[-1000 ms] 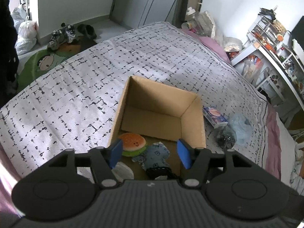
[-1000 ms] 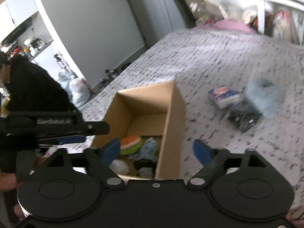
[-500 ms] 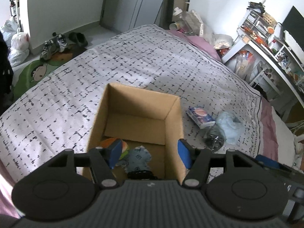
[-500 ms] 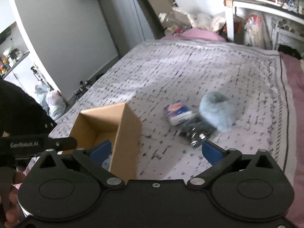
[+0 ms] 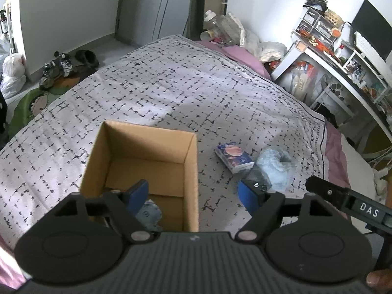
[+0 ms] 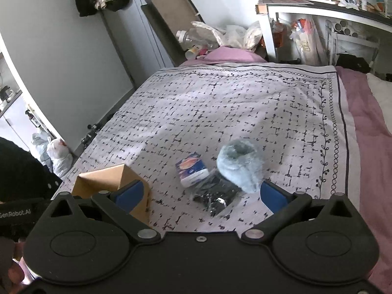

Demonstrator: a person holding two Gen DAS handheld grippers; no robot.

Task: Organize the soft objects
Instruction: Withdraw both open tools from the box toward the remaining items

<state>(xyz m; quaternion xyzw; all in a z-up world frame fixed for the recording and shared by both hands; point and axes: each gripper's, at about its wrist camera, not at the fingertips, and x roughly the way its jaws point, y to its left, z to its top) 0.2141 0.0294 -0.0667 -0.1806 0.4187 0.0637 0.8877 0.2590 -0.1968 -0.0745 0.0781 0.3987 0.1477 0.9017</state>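
Observation:
An open cardboard box (image 5: pixel 144 171) stands on the patterned bedspread, with a blue soft toy (image 5: pixel 148 214) showing on its floor. Right of it lie a tissue pack (image 5: pixel 234 156), a light-blue fluffy item (image 5: pixel 275 165) and a dark bag (image 6: pixel 215 196). My left gripper (image 5: pixel 193 196) hovers over the box's right wall, jaws opening, nothing between them. My right gripper (image 6: pixel 201 196) is wide open and empty above the dark bag, with the tissue pack (image 6: pixel 192 170) and fluffy item (image 6: pixel 241 165) just beyond and the box (image 6: pixel 112 181) at its left.
The bedspread (image 6: pixel 220 103) stretches far ahead, with a pink sheet (image 6: pixel 362 127) along its right side. A white desk with shelves (image 5: pixel 343 56) stands right of the bed. Bottles and bags (image 6: pixel 215 36) pile at the headboard; shoes (image 5: pixel 56 68) lie on the floor at left.
Both views have swung right, from over the box toward the loose items. Both grippers' jaws have widened. The burger-shaped toy in the box has dropped out of sight.

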